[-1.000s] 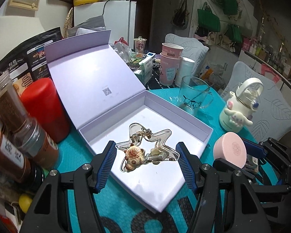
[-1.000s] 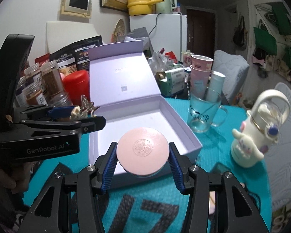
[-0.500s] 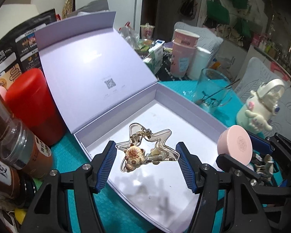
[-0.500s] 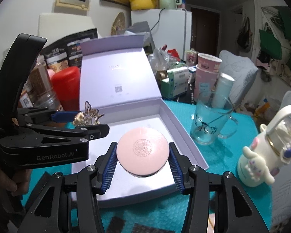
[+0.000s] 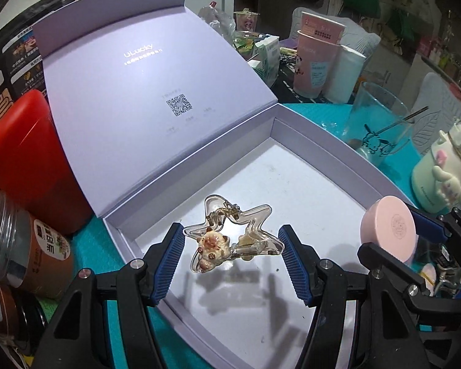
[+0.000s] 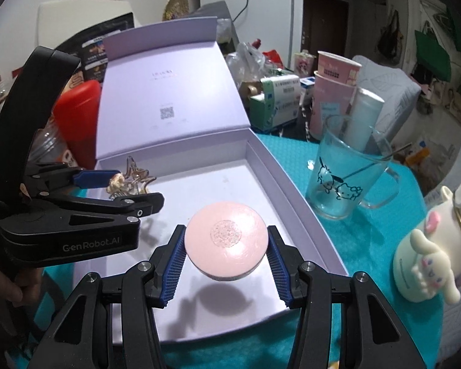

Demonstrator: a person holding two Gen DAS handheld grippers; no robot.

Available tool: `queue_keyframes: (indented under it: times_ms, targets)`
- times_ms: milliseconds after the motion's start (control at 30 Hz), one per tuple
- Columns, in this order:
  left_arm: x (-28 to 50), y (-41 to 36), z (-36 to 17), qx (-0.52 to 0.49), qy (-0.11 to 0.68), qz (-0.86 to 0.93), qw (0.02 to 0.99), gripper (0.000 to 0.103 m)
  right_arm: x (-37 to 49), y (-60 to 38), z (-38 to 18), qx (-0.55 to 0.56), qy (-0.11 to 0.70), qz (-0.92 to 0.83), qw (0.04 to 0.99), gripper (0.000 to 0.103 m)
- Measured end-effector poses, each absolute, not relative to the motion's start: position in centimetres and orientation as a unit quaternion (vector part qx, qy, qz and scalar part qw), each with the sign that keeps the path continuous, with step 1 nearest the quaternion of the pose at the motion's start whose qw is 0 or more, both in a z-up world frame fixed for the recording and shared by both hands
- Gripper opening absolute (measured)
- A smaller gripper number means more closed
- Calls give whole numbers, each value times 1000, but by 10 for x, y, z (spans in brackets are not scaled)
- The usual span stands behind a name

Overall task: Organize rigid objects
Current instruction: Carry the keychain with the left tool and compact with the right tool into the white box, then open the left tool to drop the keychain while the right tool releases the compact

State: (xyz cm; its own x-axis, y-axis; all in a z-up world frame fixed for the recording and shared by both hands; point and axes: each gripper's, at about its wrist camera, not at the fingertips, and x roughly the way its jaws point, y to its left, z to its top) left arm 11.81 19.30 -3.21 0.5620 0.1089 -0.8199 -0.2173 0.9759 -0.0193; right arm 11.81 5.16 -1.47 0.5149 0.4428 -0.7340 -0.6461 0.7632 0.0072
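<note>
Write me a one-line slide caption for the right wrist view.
Right tool holds a pink round case above the open lavender box, beside the left tool gripping a clear star-shaped hair clip.

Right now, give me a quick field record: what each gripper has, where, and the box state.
left gripper: jaws shut on star-shaped clear hair clip, above box floor
right gripper: jaws shut on pink round compact, above box floor
lavender gift box: lid open, floor bare
surface: teal mat
beside box: glass mug, red canister

I see a glass mug (image 6: 342,181) on the teal table cover (image 6: 372,246), near a white character bottle (image 6: 436,255).
</note>
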Motion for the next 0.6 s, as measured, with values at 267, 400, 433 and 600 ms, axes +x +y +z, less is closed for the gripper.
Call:
queue_keyframes:
  times_ms: [267,400,433,600]
  targets:
    - [136,198,-42,-41,484,116,867,63,134,61,-26,-137,396,321,849,51]
    - [142,199,-49,-33,494,129,859,63,136,67,-32,-145,399,320,847,51]
    - [144,199,-52,-25,499,137,855,63,137,67,-33,-146,401,319,846,51]
    - [148,201,-59,-17,506,151,849,63,143,72,-42,-156,414,309,842,51]
